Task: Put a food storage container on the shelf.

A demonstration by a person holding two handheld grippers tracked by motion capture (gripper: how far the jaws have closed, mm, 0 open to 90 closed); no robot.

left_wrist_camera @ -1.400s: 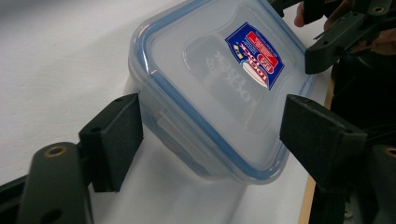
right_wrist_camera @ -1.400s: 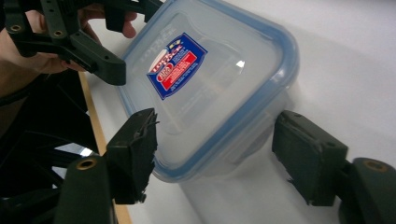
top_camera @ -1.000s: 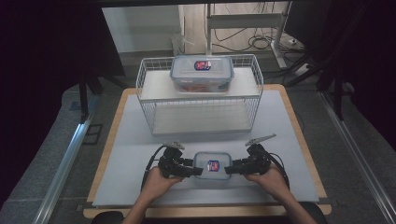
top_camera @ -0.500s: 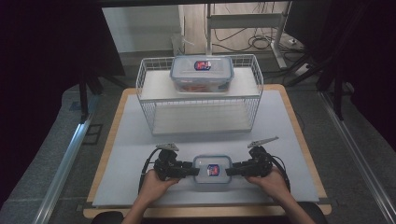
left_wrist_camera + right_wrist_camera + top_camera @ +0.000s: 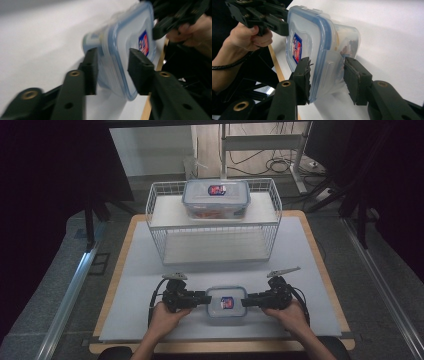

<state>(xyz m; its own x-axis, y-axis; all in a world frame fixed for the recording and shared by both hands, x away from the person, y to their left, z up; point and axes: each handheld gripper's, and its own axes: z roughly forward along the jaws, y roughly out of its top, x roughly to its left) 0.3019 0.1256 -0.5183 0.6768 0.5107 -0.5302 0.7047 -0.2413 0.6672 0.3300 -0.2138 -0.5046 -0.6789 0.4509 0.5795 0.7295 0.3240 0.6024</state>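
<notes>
Both sets of jaws have just been closing on the small lidded container (image 5: 226, 302), which likely means a two-handed lift is near. The left gripper (image 5: 202, 298) straddles one end and the right gripper (image 5: 248, 301) the other, apparently grasping it on the desk (image 5: 310, 270).

A second lidded container (image 5: 216, 199) sits atop the white wire rack (image 5: 215, 237), contents possibly reddish.
</notes>
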